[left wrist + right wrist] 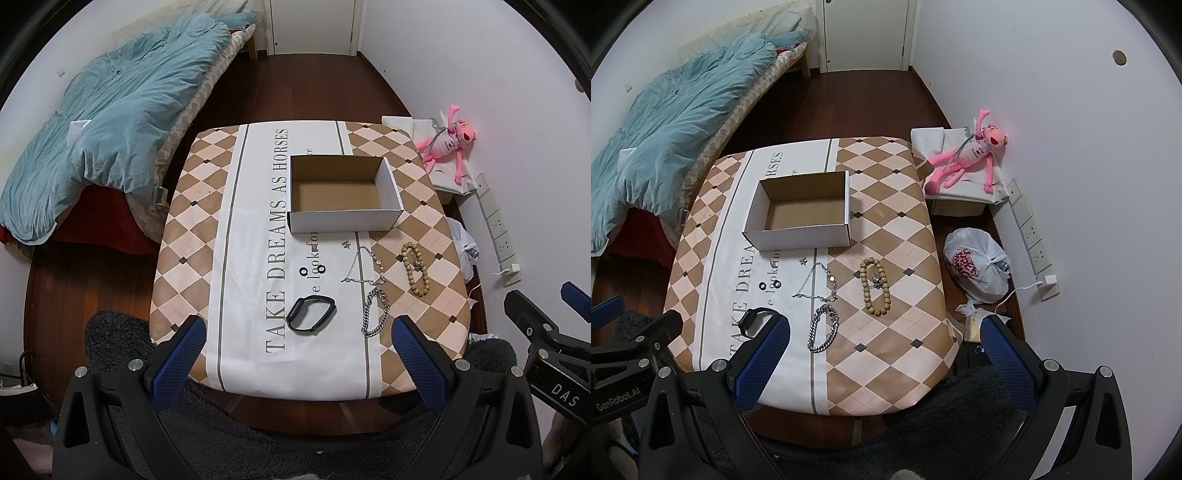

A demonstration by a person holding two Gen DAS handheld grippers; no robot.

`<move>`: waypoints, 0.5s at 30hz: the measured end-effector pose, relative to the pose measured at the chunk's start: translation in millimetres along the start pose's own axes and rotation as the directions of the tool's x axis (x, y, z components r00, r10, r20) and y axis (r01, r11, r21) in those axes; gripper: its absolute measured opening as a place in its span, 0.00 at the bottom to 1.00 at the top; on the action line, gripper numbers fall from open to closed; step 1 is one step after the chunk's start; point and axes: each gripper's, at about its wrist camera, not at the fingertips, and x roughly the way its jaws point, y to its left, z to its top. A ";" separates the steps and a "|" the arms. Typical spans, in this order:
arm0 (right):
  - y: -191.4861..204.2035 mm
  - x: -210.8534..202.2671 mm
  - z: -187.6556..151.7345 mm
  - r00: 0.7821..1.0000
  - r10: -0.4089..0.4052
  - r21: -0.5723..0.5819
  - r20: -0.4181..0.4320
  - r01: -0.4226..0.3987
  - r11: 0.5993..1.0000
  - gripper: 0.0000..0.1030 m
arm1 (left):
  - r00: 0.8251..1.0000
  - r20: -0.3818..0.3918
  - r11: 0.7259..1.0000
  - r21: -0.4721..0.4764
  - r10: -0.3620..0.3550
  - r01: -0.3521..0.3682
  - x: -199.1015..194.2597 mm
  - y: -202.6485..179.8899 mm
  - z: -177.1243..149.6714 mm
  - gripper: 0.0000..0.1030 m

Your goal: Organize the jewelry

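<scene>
An empty white cardboard box [389, 177] [801, 238] stands open on the checked table [192, 229] [886, 229]. In front of it lie a black watch band [311, 314] [750, 322], a chunky silver chain bracelet [376, 312] [823, 328], a thin silver necklace [364, 267] [816, 282], a wooden bead bracelet [415, 273] [875, 291], two small black rings [312, 270] [770, 285] and a tiny earring [346, 244] [803, 261]. My left gripper [299, 358] and right gripper [884, 354] are open, empty, above the table's near edge.
A bed with a teal duvet [110, 122] [672, 125] stands left of the table. A pink plush toy [452, 142] [964, 155] lies on a white box by the right wall. A white plastic bag [977, 266] and a power strip [1032, 236] sit on the floor at right.
</scene>
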 end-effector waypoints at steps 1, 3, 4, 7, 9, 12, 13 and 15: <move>0.3 -0.5 1.8 1.000 0.000 0.000 0.001 0.000 1.000 1.00 | 1.000 0.000 1.000 -0.001 0.000 0.000 -0.1 0.1 0.1 1.00; -0.2 -0.6 -0.8 1.000 0.001 0.001 0.004 -0.001 1.000 1.00 | 1.000 0.001 1.000 0.001 0.000 0.000 -0.1 0.0 -0.7 1.00; 0.0 -0.8 -0.5 1.000 0.001 0.001 0.004 -0.001 1.000 1.00 | 1.000 0.001 1.000 0.001 -0.001 0.001 -0.1 0.0 -0.6 1.00; 0.1 -1.1 -0.3 1.000 0.001 0.002 0.004 -0.001 1.000 1.00 | 1.000 0.002 1.000 0.001 0.000 0.000 0.1 0.3 -0.2 1.00; 0.2 -1.1 -0.8 1.000 0.000 0.001 0.004 0.000 1.000 1.00 | 1.000 0.003 1.000 0.001 -0.001 0.001 -0.1 1.3 -0.2 1.00; -0.1 -1.0 -1.2 1.000 0.001 0.002 0.005 -0.001 1.000 1.00 | 1.000 0.002 1.000 0.002 -0.001 0.001 0.7 1.4 -0.2 1.00; 0.1 -0.3 -0.1 1.000 0.000 0.004 0.004 0.000 1.000 1.00 | 1.000 0.002 1.000 0.001 -0.001 0.001 1.2 1.6 -0.4 1.00; 0.5 3.6 1.4 1.000 0.001 0.011 -0.003 -0.001 1.000 1.00 | 1.000 0.004 1.000 -0.002 0.010 -0.010 5.3 3.4 1.7 1.00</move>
